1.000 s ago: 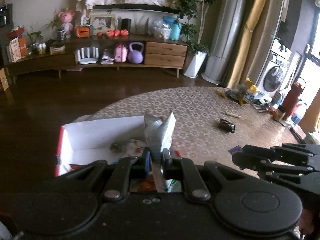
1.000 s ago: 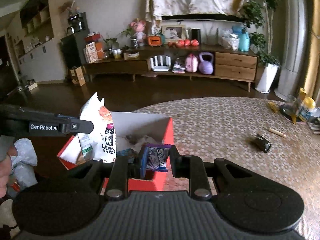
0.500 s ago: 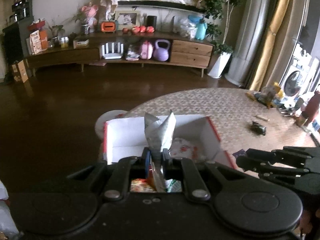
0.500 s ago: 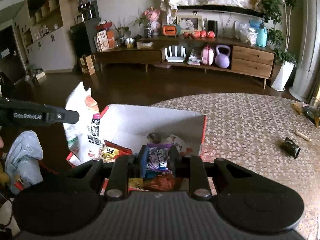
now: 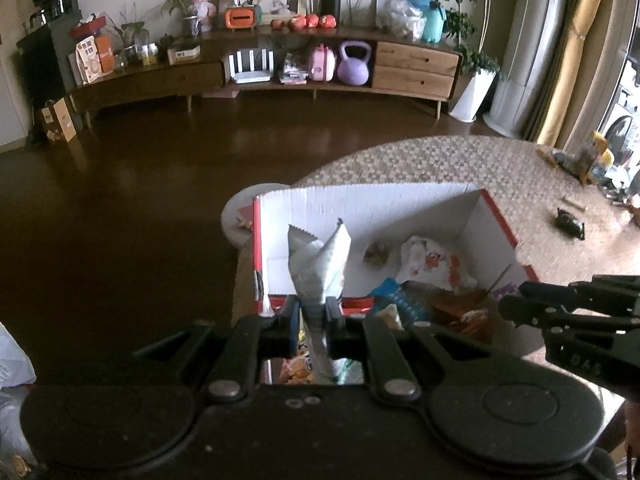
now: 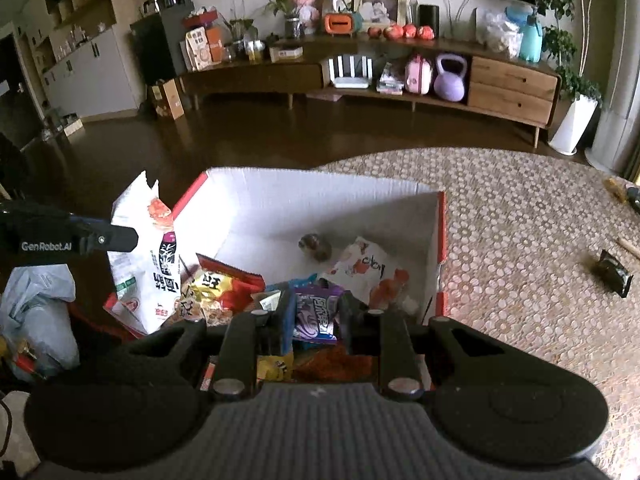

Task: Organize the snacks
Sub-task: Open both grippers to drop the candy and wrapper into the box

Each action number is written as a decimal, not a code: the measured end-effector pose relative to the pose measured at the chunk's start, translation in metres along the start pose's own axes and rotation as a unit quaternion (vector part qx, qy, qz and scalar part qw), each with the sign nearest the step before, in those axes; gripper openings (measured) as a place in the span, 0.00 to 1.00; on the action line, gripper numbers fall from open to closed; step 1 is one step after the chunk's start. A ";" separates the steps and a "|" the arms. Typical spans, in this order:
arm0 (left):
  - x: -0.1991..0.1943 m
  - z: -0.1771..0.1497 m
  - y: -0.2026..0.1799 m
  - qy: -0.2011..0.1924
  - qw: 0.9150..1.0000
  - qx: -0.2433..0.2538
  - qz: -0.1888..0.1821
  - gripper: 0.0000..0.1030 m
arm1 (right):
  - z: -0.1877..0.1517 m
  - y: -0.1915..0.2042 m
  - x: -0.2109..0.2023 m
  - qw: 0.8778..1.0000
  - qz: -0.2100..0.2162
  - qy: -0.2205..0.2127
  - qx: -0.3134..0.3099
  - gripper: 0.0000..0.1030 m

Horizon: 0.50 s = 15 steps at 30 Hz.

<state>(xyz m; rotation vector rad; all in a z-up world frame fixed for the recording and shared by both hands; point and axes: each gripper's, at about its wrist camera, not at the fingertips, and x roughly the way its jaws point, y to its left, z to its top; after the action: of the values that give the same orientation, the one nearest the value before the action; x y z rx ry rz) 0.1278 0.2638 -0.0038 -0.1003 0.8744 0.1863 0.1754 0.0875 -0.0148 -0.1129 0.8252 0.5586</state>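
Note:
A red cardboard box (image 6: pixel 320 196) with a white inside stands at the table's near-left edge and holds several snack packets. Among them are a yellow-and-red bag (image 6: pixel 224 292) and a white-and-orange packet (image 6: pixel 368 268). My right gripper (image 6: pixel 316 304) is shut on a small purple packet (image 6: pixel 318 316) just above the box's near side. My left gripper (image 5: pixel 314 314) is shut on the crumpled end of a tall white snack bag (image 5: pixel 320 260), which hangs over the box's left corner. In the right wrist view that bag (image 6: pixel 148 256) hangs from the left gripper (image 6: pixel 120 238).
The table (image 6: pixel 520 220) has a patterned cloth; a small dark packet (image 6: pixel 612 276) lies on it to the right. A white plastic bag (image 6: pixel 36 308) sits low on the left. A pale round stool (image 5: pixel 240 216) shows behind the box's left corner.
Both grippers have moved down and over the box, which now looms larger and shows more of its contents. Each still holds its packet.

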 end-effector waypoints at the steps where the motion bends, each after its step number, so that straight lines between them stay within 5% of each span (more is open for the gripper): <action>1: 0.003 -0.001 0.000 0.003 1.000 0.000 0.000 0.10 | 0.000 0.001 0.003 1.000 -0.001 0.003 -0.001 0.22; 15: 0.030 -0.012 -0.004 0.041 0.999 -0.006 0.012 0.16 | -0.010 -0.001 0.019 0.999 -0.001 0.036 0.012 0.22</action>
<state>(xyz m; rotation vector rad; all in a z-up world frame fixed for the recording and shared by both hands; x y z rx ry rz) 0.1385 0.2619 -0.0342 -0.1096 0.9571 0.2104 0.1798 0.0922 -0.0356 -0.1125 0.9020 0.5454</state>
